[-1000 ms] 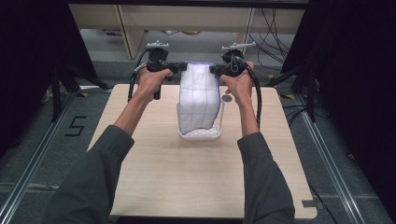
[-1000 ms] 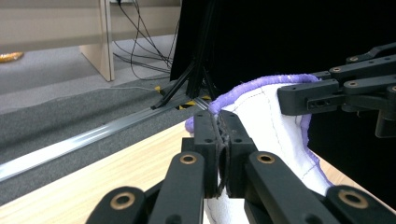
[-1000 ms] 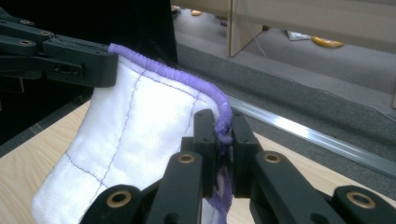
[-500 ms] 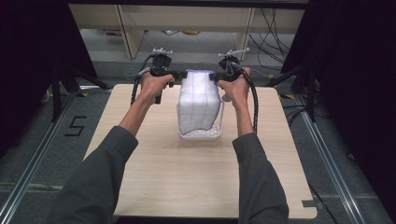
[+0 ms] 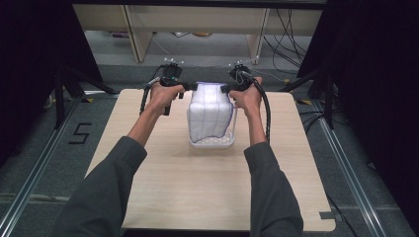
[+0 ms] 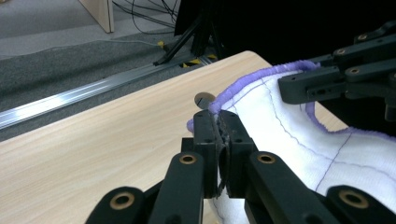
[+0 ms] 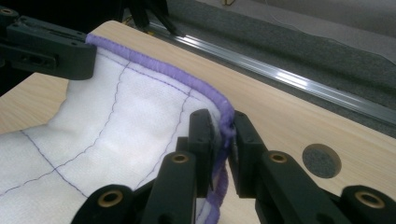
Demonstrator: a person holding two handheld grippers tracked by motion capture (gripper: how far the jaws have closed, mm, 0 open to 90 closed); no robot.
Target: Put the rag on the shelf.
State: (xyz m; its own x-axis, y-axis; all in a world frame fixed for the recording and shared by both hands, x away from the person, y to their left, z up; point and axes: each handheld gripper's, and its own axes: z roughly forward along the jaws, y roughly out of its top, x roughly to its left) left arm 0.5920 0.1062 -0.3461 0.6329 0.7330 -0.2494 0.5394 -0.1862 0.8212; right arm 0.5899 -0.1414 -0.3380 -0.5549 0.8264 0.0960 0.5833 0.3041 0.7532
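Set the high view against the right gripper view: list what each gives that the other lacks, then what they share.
High view: the person's sleeves, the white basket under the cloth, the floor mark 5.
Right gripper view: close up, the right gripper, whose jaws have just been opening, with the purple hem between them and a slit beside it; also a round grey plug in the table.
Shared: the white cloth, the left gripper at its other corner, the wooden table.
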